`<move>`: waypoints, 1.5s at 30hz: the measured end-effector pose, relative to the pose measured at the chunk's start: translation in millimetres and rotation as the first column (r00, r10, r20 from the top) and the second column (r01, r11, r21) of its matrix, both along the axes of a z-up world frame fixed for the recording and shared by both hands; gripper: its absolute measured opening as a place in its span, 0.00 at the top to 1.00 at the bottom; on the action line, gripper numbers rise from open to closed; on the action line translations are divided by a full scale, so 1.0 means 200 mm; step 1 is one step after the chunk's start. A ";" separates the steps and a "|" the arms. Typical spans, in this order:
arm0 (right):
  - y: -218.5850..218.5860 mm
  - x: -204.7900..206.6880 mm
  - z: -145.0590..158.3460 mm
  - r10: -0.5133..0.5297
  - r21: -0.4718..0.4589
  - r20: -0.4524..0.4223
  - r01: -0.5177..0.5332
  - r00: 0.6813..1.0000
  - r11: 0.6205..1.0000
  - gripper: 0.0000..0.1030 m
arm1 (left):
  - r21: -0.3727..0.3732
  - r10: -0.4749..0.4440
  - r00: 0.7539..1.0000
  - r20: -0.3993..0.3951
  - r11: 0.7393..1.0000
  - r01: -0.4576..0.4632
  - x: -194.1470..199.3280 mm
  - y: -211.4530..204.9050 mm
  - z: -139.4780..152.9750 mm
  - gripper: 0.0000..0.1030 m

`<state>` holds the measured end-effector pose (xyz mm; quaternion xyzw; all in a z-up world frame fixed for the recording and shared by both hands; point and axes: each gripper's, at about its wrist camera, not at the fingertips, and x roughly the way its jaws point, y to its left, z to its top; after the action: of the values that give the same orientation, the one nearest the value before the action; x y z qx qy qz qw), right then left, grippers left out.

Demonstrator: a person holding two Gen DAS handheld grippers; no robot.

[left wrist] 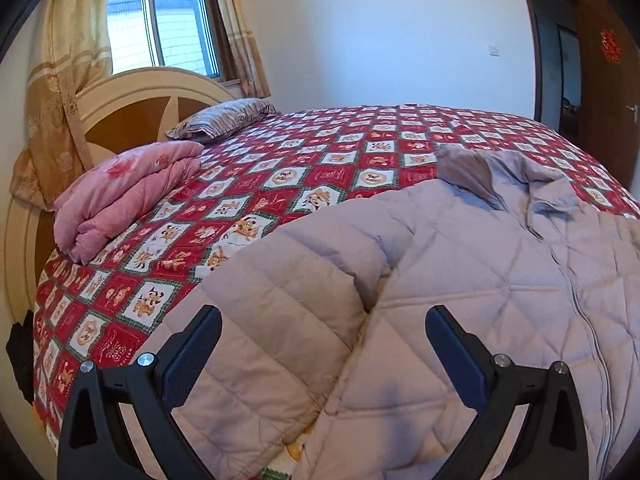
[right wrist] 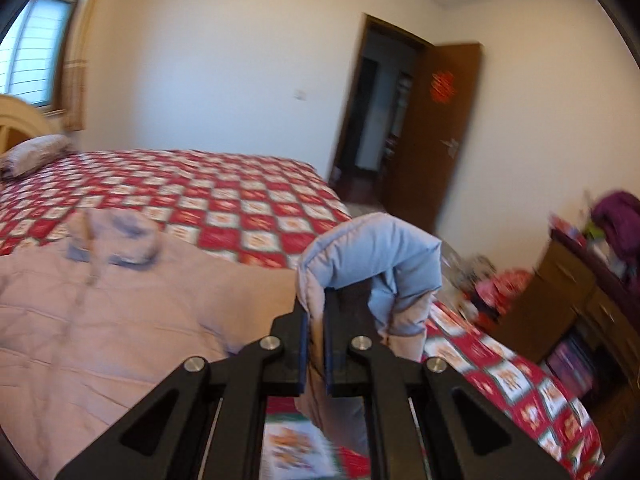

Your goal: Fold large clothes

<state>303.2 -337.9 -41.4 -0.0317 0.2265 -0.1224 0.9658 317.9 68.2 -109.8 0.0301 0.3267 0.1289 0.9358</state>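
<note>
A pale quilted down jacket (left wrist: 460, 280) sprawls across the bed (left wrist: 280, 168). The right claw (right wrist: 316, 344) pinches its puffy sleeve (right wrist: 372, 256); the left claw (left wrist: 324, 344) hangs spread above. Light, soft, likely slippery: grip at the seams.

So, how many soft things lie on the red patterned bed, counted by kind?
Pale quilted padded jacket: 1
Folded pink quilt: 1
Striped grey pillow: 1
Total: 3
</note>
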 end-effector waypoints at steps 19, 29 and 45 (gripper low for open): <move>1.06 0.30 -0.35 0.351 -0.001 -0.093 -0.353 0.932 0.936 0.93 | -0.076 0.072 0.995 -0.065 0.994 -0.077 0.16 0.24 -0.10 0.01; 1.12 0.19 -0.45 0.502 0.103 -0.155 -0.491 0.851 0.865 0.32 | -0.072 0.048 0.998 -0.038 0.996 -0.051 0.12 0.17 0.01 0.01; 0.05 -0.14 -0.62 0.156 0.231 -0.193 -0.110 0.969 0.967 0.27 | -0.145 -0.281 0.948 -0.148 0.955 0.260 0.25 -0.81 -0.03 0.01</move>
<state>275.5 -327.9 -164.8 0.0467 0.3363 -0.0272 0.9402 367.6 -93.7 -115.8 0.0276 0.4041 -0.0242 0.9140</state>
